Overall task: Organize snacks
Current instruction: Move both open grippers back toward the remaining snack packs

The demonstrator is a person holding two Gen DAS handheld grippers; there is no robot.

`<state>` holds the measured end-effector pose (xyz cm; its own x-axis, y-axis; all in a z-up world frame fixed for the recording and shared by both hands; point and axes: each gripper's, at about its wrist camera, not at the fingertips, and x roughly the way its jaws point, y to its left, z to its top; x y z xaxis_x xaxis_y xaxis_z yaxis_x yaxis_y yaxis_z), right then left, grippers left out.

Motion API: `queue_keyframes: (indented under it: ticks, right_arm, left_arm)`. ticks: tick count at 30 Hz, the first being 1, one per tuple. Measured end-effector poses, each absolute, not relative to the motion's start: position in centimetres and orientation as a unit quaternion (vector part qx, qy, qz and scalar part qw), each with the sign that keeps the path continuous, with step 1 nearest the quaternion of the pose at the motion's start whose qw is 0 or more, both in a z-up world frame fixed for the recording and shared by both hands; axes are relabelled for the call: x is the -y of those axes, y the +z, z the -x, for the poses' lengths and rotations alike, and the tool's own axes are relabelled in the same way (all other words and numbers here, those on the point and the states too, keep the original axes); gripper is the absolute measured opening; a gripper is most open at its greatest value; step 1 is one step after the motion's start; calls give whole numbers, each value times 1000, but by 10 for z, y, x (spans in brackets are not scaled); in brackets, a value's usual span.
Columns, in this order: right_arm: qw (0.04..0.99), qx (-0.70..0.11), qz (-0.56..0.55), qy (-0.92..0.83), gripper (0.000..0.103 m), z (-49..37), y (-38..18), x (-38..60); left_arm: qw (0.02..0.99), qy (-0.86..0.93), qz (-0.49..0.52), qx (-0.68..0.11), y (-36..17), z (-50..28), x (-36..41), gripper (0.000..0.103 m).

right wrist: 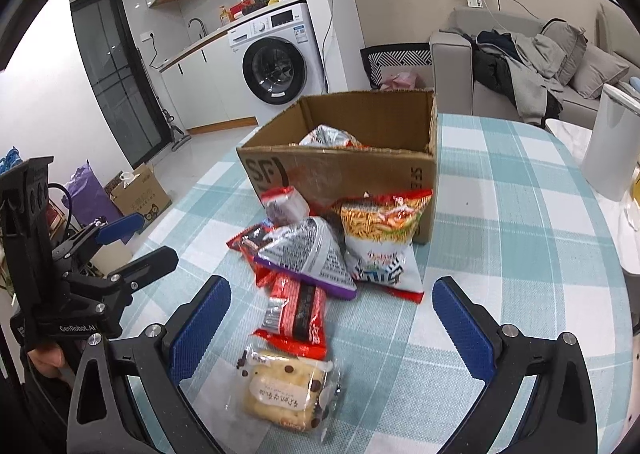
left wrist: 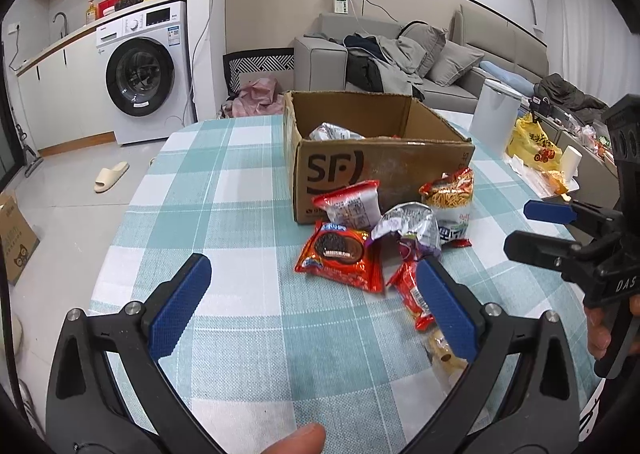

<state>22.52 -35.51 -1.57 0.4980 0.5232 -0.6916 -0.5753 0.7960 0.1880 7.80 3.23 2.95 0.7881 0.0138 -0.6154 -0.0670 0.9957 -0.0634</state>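
Spreading wide, the jaws of the left gripper (left wrist: 316, 278) and right gripper (right wrist: 330, 298) are held empty, level above the bench (left wrist: 240, 190) before the snack packets (right wrist: 304, 254).

left gripper (left wrist: 316, 270): black frame, triangular cut-outs, silver screws, ribbed blue pads (left wrist: 182, 306) | right gripper (right wrist: 332, 290): same build, blue pads (right wrist: 460, 328) | markings: white "GenRobot.AI", "DAS" on black bodies | skin: bare thumb tip, fingers on the handles
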Motion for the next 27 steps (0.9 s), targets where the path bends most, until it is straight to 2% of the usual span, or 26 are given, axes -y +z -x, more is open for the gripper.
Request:
queue_keyframes:
  ticks: [18,27]
  right_arm:
    - [836,-439,69,321,103,-223,-41,349]
    - [806,-473,122,334,103,-212,-68,326]
  left_arm:
    - [935,9,38,-353,4,-78,-20,102]
    - [931,15,44,-362,-3,-73,-25,102]
